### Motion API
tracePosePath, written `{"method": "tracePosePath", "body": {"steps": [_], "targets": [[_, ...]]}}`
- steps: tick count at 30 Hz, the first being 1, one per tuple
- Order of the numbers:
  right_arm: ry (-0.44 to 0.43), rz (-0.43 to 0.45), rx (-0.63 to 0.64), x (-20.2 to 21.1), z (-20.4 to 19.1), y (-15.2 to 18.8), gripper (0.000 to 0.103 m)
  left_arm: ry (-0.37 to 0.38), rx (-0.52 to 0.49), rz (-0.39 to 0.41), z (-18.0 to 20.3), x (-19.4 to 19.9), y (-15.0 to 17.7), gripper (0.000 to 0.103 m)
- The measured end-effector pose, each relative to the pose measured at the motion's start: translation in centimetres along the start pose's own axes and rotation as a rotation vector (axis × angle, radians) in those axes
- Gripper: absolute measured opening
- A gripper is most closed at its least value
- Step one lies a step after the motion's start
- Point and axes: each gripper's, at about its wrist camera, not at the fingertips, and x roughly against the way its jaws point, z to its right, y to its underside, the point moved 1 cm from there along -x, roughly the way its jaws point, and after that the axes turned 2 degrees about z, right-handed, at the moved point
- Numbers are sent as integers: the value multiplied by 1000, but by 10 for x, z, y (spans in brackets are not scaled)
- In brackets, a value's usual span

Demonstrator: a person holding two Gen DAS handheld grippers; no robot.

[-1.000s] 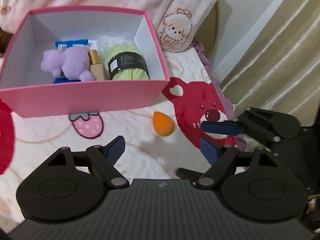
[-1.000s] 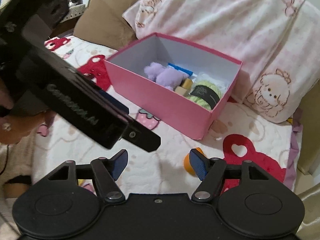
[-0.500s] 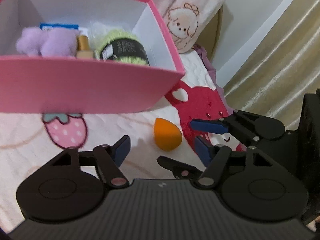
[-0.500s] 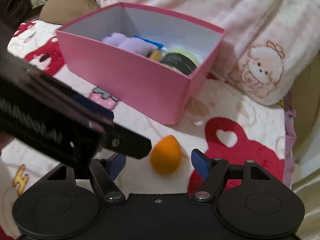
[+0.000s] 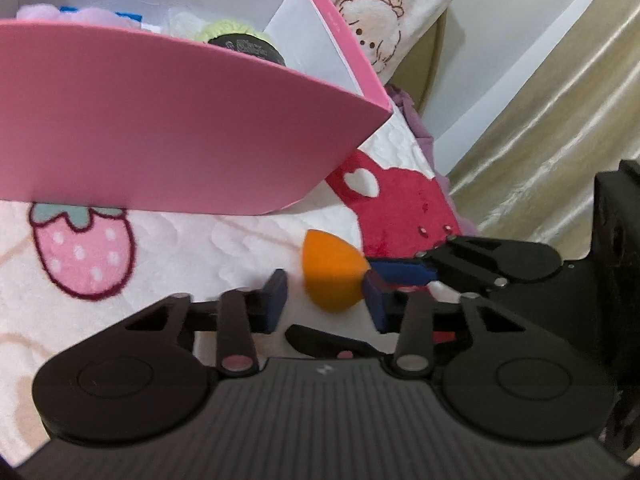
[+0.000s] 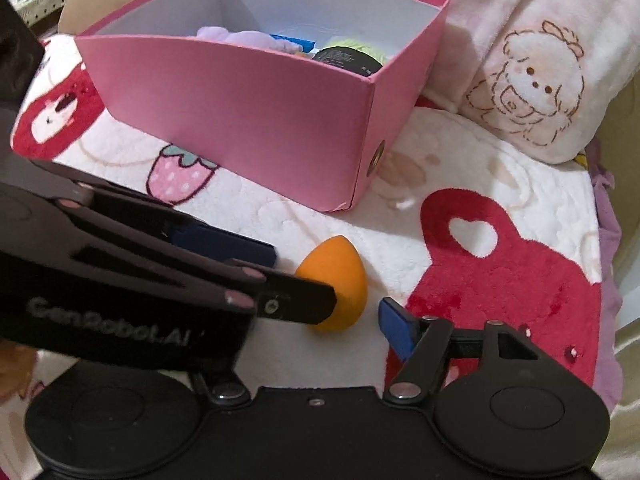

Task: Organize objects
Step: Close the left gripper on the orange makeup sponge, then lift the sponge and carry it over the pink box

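Observation:
An orange egg-shaped sponge lies on the printed blanket in front of the pink box. My left gripper straddles the sponge with its jaws closing; the right pad touches it and a thin gap shows at the left pad. From the right wrist view, the left gripper reaches in from the left and its near finger covers part of the sponge. My right gripper hangs just behind the sponge, jaws closing with nothing gripped; its left finger is hidden. The pink box holds green yarn and a purple plush.
A pillow with a bear print leans behind the box on the right. Beige curtains hang at the far right. The blanket carries a strawberry print and a red bear patch.
Both grippers have come down toward the sponge, and the box now looms larger. The left jaws have narrowed around the sponge. The right gripper's finger now sits beside the sponge.

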Motion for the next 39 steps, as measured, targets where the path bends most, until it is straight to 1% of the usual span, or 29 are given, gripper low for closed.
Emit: {"method": "tracePosePath", "body": {"steps": [1, 2, 5, 7, 11, 15, 19, 23, 25, 27, 29, 30, 32, 35, 39], "targets": [[-2, -10, -8, -1, 0, 0, 60, 19, 7, -8, -1, -1, 0, 31], [-4, -19, -12, -2, 0, -1, 54, 28, 9, -18, -1, -3, 1, 27], [11, -27, -13, -1, -2, 0, 51, 31, 0, -14, 1, -3, 3, 27], [12, -27, -10, 1, -4, 0, 51, 31, 3, -16, 1, -1, 3, 27], [-11, -30, -32, 3, -1, -1, 51, 27, 5, -16, 3, 1, 2, 27], [-28, -35, -32, 9, -4, -1, 52, 16, 7, -33, 6, 4, 2, 27], [-37, -26, -35, 17, -8, -2, 52, 10, 42, -66, 8, 14, -1, 26], [-38, -19, -44, 28, -18, -5, 52, -15, 40, -83, 15, 30, -5, 25], [-23, -33, -94, 30, -23, -9, 53, 2, 59, -73, 15, 40, -8, 24], [-2, -42, -149, 33, -31, -13, 53, -17, 59, -82, 15, 46, -11, 24], [-6, -42, -190, 35, -39, -13, 53, -41, 24, -77, 19, 56, -12, 24], [-2, -36, -188, 38, -43, -12, 53, -46, 14, -80, 20, 61, -12, 24], [14, -14, -157, 46, -52, -12, 53, -41, 26, -94, 21, 72, -11, 24], [-1, 13, -171, 60, -59, -11, 53, -59, -4, -96, 30, 89, -13, 24], [-7, 80, -177, 83, -71, -12, 53, -83, -65, -80, 46, 116, -16, 24]]}}
